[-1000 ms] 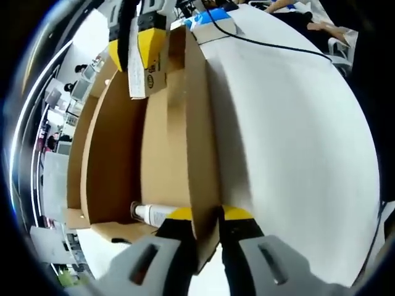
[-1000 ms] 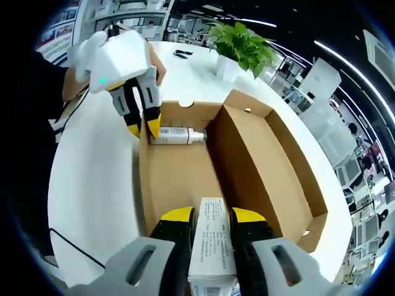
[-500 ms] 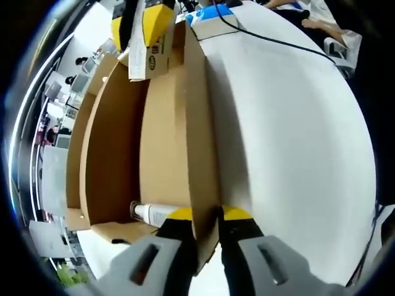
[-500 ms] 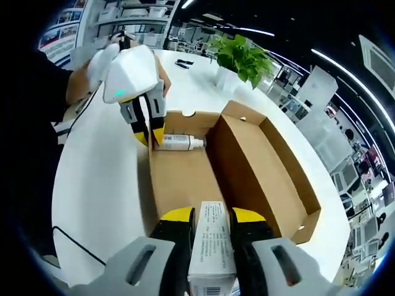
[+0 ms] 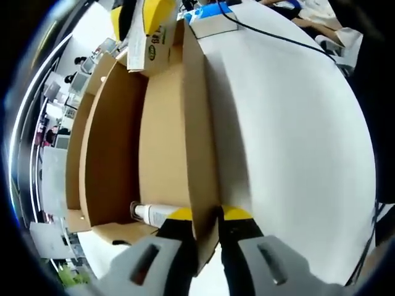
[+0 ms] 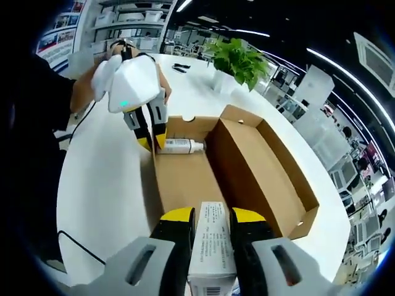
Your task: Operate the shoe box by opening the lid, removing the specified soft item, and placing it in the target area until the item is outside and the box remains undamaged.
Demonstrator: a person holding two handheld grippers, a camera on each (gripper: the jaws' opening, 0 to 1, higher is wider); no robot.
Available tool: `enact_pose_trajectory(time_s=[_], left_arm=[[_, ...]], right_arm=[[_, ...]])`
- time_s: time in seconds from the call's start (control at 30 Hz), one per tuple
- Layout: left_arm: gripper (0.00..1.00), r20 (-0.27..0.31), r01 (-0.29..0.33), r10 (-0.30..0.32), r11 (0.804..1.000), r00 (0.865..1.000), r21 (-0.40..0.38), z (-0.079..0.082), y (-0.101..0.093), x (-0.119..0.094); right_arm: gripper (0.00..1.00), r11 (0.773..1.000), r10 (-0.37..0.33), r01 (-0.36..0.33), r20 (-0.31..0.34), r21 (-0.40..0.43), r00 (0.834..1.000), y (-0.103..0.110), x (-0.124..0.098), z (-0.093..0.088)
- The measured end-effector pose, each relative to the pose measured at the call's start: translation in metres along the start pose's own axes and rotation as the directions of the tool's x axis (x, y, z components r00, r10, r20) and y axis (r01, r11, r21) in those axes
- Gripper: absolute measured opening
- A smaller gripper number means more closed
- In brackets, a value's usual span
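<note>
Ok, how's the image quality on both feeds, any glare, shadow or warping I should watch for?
Left gripper view: fisheye bows the cardboard box walls, and its wall casts a soft shadow on the white table. Right gripper view: sharp near the small carton, with bright ceiling strip lights.

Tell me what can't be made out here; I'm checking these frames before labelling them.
- Small white printed carton in the right gripper: print too small to read; lower end cut off by the right gripper view's edge.
- White bottle in the brown cardboard shoe box: partly hidden behind the left gripper in the left gripper view.
- Blue-topped object: cut off at the left gripper view's top.
</note>
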State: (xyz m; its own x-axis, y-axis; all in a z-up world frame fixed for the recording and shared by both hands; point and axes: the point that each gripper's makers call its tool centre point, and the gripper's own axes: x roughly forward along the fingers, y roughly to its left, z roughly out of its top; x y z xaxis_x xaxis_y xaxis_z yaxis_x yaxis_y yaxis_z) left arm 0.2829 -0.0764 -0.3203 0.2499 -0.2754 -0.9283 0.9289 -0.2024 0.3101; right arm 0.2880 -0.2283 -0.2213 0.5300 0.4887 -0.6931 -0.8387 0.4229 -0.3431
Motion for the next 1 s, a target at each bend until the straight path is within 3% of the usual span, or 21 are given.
enact_pose_trajectory(time_s=[0.27,0.5,1.0], left_arm=[[0.10,-0.010,0.019,-0.019,1.000,1.000,0.024,0.001,-0.002,0.000],[0.10,-0.003,-0.010,0.010,0.999,1.000,0.037,0.002,-0.002,0.001],[0.11,0.020,-0.006,0.005,0.999,1.000,0.045,0.002,-0.002,0.000]], right_arm=[[0.22,1.000,-0.023,0.023,-0.017,0.011,1.000,-0.010,-0.008,0.004],[0.22,0.998,-0.042,0.042,-0.012,0.044,0.999,-0.014,-0.020,0.005],[0.22,0.995,-0.069,0.071,-0.028,0.075,0.997,-0.026,-0.036,-0.001]])
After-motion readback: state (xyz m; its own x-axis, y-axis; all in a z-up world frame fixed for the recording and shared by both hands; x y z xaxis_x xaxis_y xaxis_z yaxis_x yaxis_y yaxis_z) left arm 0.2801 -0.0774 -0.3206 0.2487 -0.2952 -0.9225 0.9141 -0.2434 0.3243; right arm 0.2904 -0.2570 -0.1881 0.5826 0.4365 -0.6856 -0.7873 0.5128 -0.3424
